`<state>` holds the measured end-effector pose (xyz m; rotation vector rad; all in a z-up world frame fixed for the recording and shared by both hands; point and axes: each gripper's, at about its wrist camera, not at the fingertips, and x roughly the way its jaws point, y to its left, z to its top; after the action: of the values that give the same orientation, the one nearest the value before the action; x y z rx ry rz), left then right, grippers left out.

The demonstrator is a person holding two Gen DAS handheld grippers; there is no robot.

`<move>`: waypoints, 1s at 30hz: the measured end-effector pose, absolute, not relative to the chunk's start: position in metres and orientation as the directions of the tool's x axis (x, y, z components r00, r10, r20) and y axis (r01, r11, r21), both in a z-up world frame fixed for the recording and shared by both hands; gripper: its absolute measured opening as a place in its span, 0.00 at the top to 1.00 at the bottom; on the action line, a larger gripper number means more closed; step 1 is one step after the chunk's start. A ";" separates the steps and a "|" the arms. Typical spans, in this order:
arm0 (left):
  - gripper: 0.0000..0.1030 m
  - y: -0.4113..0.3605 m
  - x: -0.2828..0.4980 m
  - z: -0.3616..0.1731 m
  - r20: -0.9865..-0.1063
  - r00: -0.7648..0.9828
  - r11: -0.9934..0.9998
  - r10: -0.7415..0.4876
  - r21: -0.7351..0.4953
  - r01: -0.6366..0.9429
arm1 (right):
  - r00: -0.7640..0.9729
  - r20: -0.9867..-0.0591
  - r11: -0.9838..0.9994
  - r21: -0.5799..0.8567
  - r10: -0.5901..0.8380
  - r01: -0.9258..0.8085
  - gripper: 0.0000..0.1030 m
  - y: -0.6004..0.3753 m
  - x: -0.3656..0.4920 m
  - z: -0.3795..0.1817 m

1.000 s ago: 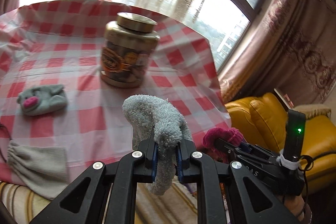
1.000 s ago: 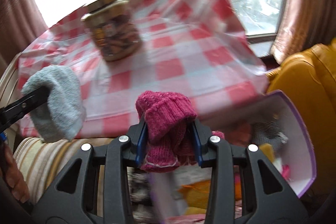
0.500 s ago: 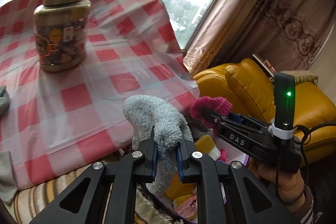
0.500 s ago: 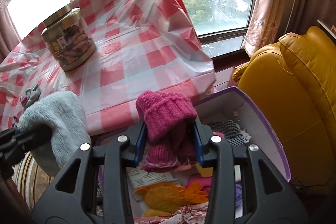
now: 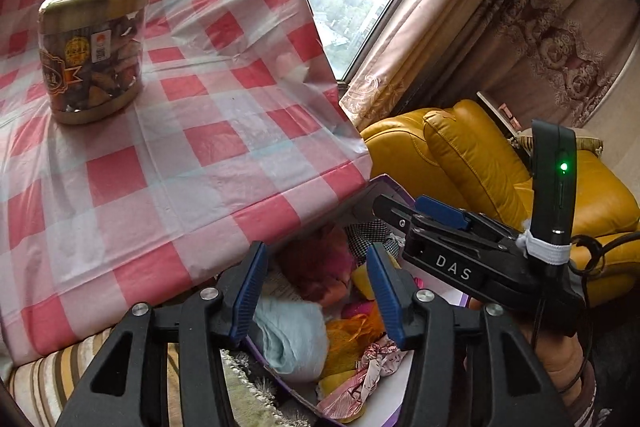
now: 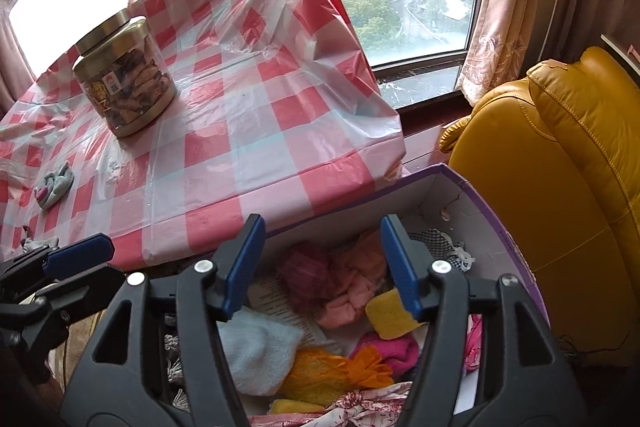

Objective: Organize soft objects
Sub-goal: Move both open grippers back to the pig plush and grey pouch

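With both tools empty and spread wide above the purple-rimmed cardboard box (image 6: 494, 215), the step in hand is judged to be the withdrawal, best done by lifting straight up so no loose fabric is snagged before the table is approached again. The glossy, creased red-and-white checked tablecloth (image 6: 248, 131) lies far and left, the smooth yellow leather armchair (image 6: 560, 163) right, a brass-lidded clear jar (image 6: 126, 75) far left. Below the left gripper (image 5: 318, 291) and right gripper (image 6: 320, 267), a fluffy pale grey sock (image 6: 256, 351) and a ribbed magenta knit (image 6: 306, 277) are seen in the box, while a small rolled grey-and-pink sock (image 6: 54, 185) is left on the cloth's left side.
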<state>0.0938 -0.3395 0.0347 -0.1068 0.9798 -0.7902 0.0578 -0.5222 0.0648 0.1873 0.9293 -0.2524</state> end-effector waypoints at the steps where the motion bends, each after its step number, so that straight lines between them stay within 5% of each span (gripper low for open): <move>1: 0.49 -0.338 0.094 0.035 -0.702 0.310 0.724 -0.641 -0.420 0.548 | 0.573 -0.808 0.955 0.050 -0.133 0.291 0.35 -0.521 0.057 0.065; 30: 0.49 -0.208 0.112 0.038 -0.658 0.472 0.810 -0.586 -0.483 0.332 | 0.569 -0.818 0.992 -0.015 -0.083 0.122 0.26 -0.438 0.073 0.078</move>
<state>0.1123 -0.2083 0.0384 -0.3075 0.9202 -0.5727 0.0728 -0.4377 0.0776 0.0445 0.9574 -0.1204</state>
